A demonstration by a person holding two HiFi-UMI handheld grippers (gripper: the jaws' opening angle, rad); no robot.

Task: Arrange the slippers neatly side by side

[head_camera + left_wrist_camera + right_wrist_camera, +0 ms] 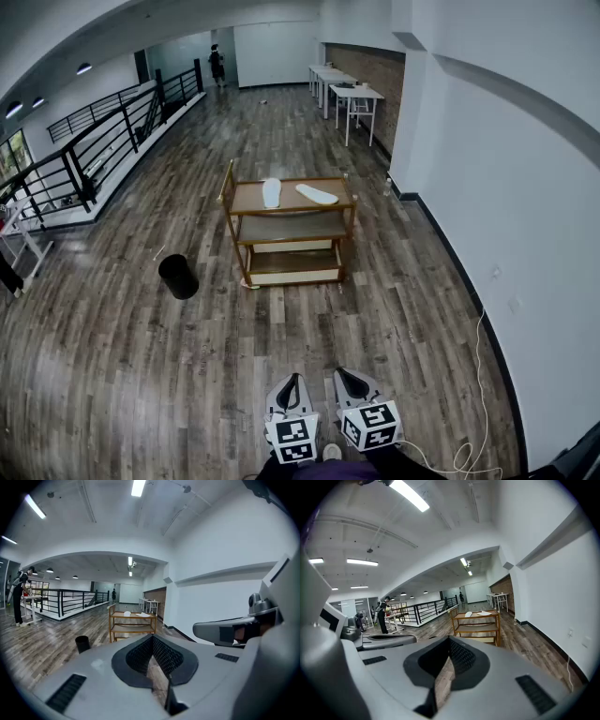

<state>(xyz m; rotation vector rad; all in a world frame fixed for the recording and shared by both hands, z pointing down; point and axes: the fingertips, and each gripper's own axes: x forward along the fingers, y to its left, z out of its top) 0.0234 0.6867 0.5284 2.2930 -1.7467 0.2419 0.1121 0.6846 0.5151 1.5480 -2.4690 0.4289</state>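
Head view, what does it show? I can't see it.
Two white slippers lie apart at different angles on top of a wooden shelf cart far ahead. A black bin stands left of the cart; the left gripper and right gripper are shut and empty at the bottom.

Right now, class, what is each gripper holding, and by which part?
Nothing is held. The left gripper and right gripper both have shut, empty jaws; one slipper and the other slipper lie apart on the cart's top shelf.
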